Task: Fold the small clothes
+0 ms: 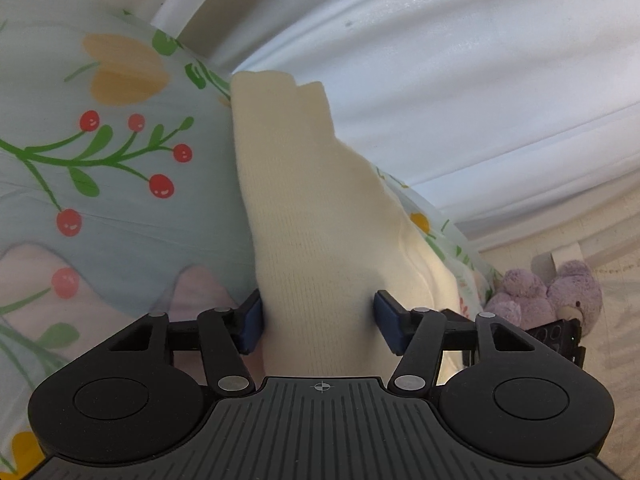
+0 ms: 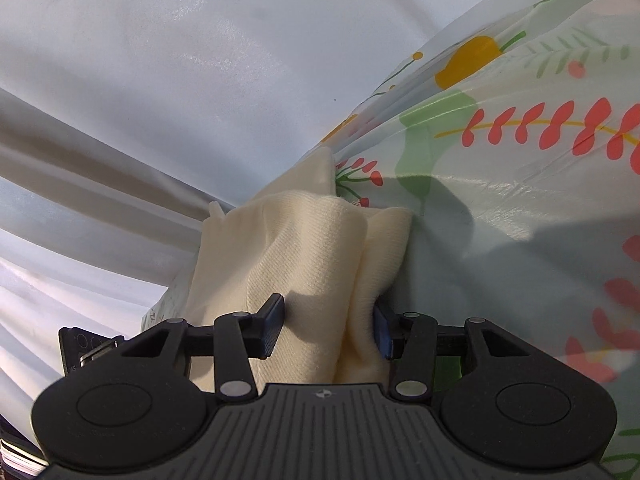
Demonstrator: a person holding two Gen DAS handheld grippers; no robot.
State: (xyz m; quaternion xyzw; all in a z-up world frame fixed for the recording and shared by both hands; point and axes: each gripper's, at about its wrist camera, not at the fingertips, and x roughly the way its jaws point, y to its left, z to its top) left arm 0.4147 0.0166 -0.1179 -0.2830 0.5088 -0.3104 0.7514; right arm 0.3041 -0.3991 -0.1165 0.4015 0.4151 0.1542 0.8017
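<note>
Ahead of both grippers we see a flowered sheet (image 1: 120,184) under a cream knit garment (image 1: 304,216). Our left gripper (image 1: 318,322) stands half open, pads against the garment's sides; our right gripper (image 2: 328,326) pinches a bunched fold.

A floral plastic cover (image 1: 120,184) fills the left of the frame, with a cream knitted garment (image 1: 312,220) lying on it, centre.

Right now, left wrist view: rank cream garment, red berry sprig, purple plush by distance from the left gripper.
1. cream garment, between the left gripper's pads.
2. red berry sprig, printed on the cloth, upper left.
3. purple plush, far right, on the floor beyond the cloth's edge.
</note>
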